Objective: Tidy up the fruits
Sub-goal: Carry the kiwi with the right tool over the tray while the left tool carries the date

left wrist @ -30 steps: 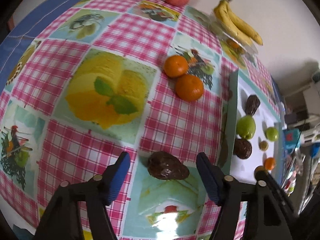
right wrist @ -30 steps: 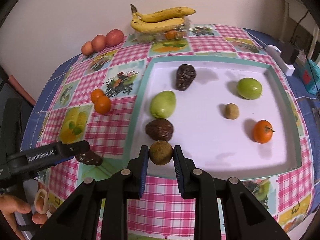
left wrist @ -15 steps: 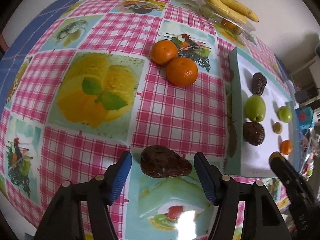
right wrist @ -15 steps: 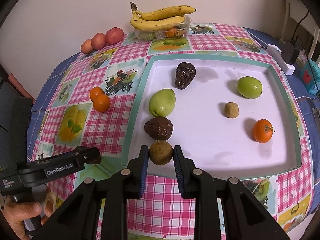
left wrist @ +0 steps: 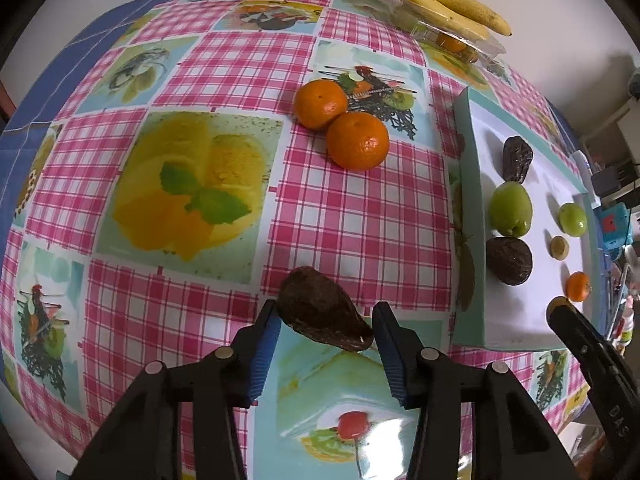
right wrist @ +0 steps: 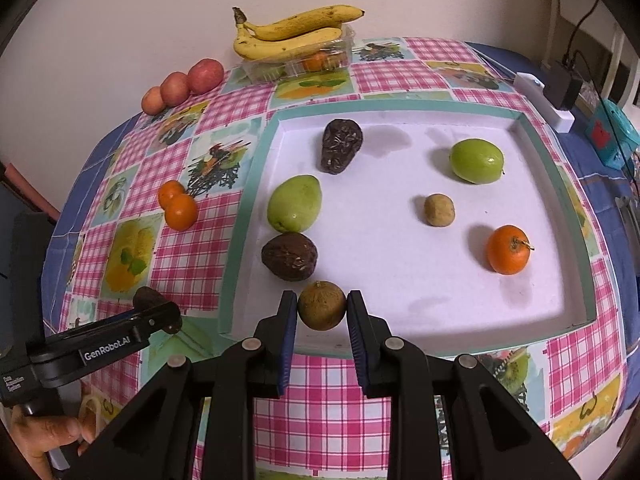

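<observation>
Tangerines (left wrist: 342, 124) sit loose on the counter (left wrist: 352, 220), unsorted. My left claw (left wrist: 324, 330) stands open around a dark avocado (left wrist: 322, 314), not yet gripping. My right claw (right wrist: 322, 312) pinches a brown round fruit (right wrist: 322, 305) at the tray's (right wrist: 576, 216) near edge, where six fruits already lie.

Ahead of the right gripper (right wrist: 322, 312), its fingers cover both sides of the round brown fruit (right wrist: 321, 305). To its left, the left gripper (right wrist: 158, 318) hides most of a dark avocado (right wrist: 146, 295). Far ahead, bananas (right wrist: 288, 36) cover most of a clear plastic box (right wrist: 320, 62), contents unclear.
</observation>
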Tool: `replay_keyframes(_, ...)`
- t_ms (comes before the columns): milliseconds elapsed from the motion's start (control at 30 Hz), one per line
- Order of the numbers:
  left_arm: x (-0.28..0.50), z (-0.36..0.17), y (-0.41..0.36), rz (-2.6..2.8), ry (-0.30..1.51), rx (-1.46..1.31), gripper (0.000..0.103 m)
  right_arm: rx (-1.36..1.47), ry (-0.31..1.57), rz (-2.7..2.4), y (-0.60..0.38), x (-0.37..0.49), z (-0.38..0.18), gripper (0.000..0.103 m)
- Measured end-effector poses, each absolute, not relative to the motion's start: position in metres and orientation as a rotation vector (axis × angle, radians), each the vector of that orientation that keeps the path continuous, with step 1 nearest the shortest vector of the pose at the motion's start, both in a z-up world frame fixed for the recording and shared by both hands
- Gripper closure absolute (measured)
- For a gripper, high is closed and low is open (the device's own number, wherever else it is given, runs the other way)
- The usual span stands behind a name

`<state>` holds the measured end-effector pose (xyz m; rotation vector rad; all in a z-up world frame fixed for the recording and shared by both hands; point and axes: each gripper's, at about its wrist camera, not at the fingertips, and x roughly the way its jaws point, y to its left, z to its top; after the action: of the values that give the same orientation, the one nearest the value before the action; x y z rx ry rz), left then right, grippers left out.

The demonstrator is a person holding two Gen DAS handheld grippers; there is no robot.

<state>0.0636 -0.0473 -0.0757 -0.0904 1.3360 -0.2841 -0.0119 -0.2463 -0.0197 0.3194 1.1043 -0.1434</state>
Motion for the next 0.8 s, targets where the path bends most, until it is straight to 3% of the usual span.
replay_keyframes(133, 0.064, -0.075, -0.044, -0.31, 1.349, -0.159, 0.065, 0.326, 1.105, -0.15, -0.249, -0.012, -0.02, 0.077)
replay_keyframes(800, 0.06, -0.033, -0.023, -0.39, 1.231, -0.372, 0.066, 0.39, 1.105, -0.286, -0.297, -0.028, -0.022, 0.077)
